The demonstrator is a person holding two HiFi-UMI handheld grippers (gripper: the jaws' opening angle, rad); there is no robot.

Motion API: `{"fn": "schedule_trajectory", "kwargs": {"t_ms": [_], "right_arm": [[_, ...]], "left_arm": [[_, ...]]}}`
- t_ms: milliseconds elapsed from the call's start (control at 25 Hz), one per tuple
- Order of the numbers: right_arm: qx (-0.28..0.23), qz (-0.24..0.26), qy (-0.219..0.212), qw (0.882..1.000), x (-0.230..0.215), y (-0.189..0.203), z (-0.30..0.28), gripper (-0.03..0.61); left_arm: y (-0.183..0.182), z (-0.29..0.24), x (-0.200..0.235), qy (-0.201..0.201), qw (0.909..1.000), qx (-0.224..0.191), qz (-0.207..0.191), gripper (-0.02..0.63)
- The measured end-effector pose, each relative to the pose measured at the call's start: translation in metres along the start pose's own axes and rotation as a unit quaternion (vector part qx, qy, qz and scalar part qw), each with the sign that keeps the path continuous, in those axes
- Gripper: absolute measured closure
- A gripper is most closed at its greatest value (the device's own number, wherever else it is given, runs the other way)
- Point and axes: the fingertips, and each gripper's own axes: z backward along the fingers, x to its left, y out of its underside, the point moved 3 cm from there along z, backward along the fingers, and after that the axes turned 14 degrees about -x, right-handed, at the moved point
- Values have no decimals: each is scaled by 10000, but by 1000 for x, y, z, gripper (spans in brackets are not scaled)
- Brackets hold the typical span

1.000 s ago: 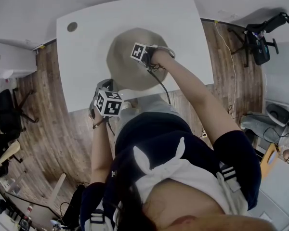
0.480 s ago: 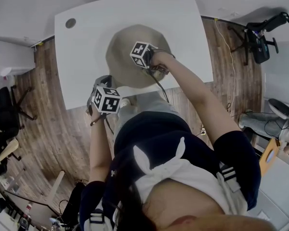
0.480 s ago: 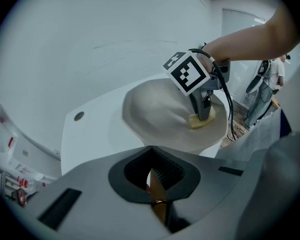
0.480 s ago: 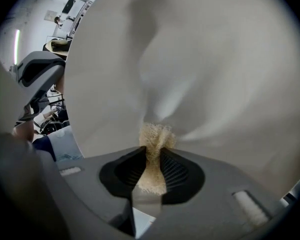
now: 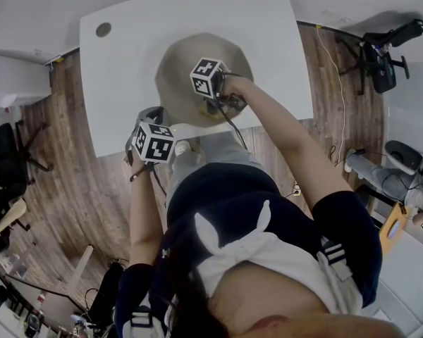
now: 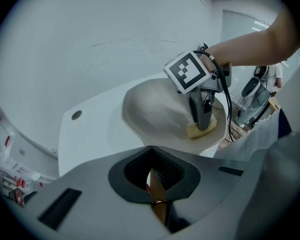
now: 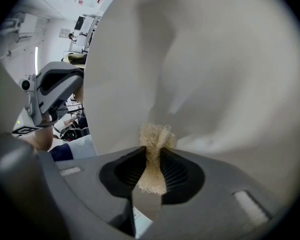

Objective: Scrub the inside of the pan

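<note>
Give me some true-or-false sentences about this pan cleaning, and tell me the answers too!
1. The right gripper pinches a yellowish scrubber. True.
2. The scrubber lies on the table, outside the pan. False: it rests against the inside of the pan.
3. The left gripper is open and empty. False: its jaws are closed on the pan's handle.
4. The pan sits on a white table. True.
</note>
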Motion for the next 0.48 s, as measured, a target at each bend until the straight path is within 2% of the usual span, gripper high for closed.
{"fn": "schedule_trajectory", "kwargs": {"t_ms": [240, 480], "right_arm": [[-458, -267, -860, 9949, 23, -13, -6, 492], [-732, -361, -1291, 9883, 37, -24, -8, 492]], "left_arm": [[0, -1, -1, 41, 10000, -7, 37, 609], [1, 0, 2, 84, 10000, 2, 51, 609]]}}
